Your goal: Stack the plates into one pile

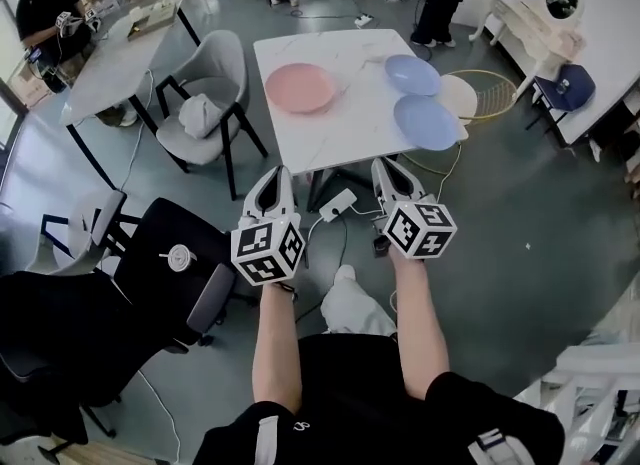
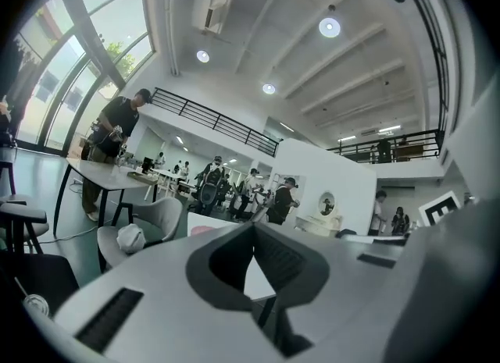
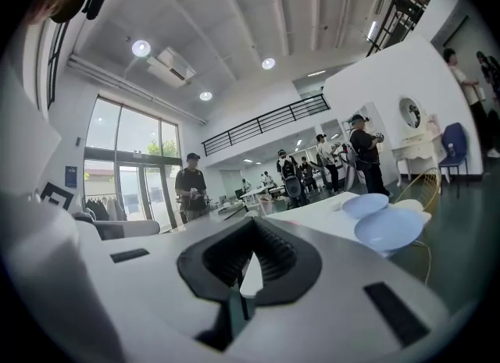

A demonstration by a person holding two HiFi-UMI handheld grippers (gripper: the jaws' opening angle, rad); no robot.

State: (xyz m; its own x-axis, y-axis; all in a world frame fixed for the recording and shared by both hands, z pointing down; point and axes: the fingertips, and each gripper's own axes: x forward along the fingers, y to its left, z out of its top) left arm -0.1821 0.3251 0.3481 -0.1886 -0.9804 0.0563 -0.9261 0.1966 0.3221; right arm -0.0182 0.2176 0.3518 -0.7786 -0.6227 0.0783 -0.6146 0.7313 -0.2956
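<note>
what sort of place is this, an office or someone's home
Most likely a big open-plan workspace or studio, not a home: a high ceiling with round lights, a balcony railing, and several tables and office chairs with other people standing about.

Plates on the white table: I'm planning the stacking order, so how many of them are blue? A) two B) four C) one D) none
A: the far blue plate and the near blue plate lie on the right of the white table; the pink plate and the cream plate are the others.
</note>
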